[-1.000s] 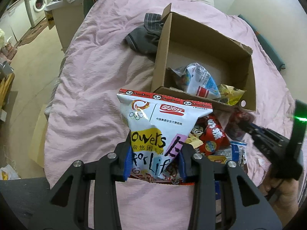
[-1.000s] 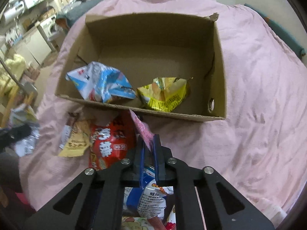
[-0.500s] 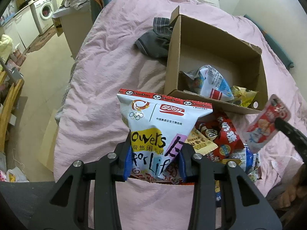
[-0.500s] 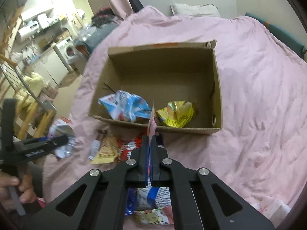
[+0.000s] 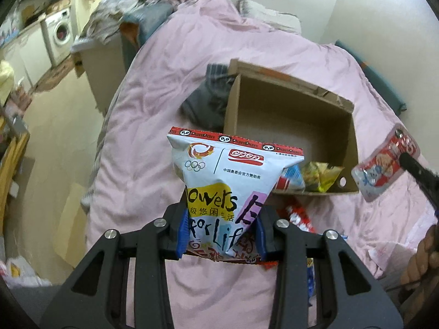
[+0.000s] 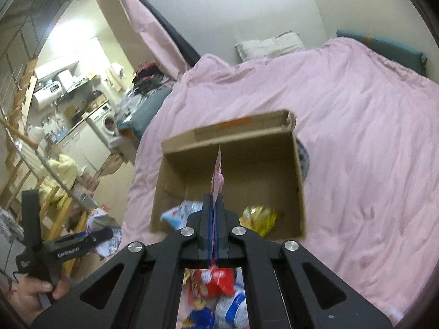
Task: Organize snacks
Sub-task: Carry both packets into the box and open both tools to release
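Snacks: two being held up over the bed (image 5: 153,104), two lying in the box (image 5: 290,115), the rest piled just in front of the box.
Left gripper (image 5: 221,235): clamping the chip bag (image 5: 227,181) at its lower half, jaws part-closed on it, bag standing upright.
Right gripper (image 6: 213,219): pinching the pouch (image 6: 218,175) edge-on, jaws fully together on the thin film; in the left view the pouch (image 5: 384,167) is hanging right of the box.
Step, my read: carrying both toward the box for dropping in.
Doing it well: be clearing the near wall before letting go; be aiming for the bare floor at the back, not on the yellow pack (image 6: 259,216); avoid crushing chips.
Chip bag look: white, puffy, red top strip, yellow patch, black lettering.
Pouch look: small, flat, red and white, floppy.
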A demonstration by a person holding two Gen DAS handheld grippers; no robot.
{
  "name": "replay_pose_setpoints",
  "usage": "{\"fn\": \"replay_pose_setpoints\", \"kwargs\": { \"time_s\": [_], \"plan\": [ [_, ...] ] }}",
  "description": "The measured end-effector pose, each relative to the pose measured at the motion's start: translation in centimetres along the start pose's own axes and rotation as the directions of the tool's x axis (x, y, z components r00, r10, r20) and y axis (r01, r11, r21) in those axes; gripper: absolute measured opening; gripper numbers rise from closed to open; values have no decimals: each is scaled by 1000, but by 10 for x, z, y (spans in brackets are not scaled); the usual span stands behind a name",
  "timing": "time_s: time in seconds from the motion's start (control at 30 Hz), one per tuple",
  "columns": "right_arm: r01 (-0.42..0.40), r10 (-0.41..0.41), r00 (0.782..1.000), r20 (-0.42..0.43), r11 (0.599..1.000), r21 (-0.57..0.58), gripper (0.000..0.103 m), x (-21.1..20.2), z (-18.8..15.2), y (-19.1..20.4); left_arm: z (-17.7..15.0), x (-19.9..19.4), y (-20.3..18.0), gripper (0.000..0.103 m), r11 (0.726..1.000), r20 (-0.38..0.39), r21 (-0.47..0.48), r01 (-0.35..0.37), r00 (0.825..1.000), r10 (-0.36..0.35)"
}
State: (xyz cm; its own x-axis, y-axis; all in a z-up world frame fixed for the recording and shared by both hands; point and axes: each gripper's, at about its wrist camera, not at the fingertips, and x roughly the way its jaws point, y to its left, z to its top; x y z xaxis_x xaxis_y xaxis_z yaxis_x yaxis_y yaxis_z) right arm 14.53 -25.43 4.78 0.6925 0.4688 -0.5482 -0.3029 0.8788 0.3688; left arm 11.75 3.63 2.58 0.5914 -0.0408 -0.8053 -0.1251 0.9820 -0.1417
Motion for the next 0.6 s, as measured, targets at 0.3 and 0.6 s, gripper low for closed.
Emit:
{"fn": "replay_pose_setpoints", "kwargs": {
  "time_s": [0.3,0.6],
  "plan": [
    [122,-123,992,-34,992,-31,0,40,23,-17,36,42,-38,34,995,-47,93,26,999,-22],
    [170,-174,981,-87,984,-44,0,73,16,-31,35,116,-67,34,991,-181,103,83,982,-63]
  ]
}}
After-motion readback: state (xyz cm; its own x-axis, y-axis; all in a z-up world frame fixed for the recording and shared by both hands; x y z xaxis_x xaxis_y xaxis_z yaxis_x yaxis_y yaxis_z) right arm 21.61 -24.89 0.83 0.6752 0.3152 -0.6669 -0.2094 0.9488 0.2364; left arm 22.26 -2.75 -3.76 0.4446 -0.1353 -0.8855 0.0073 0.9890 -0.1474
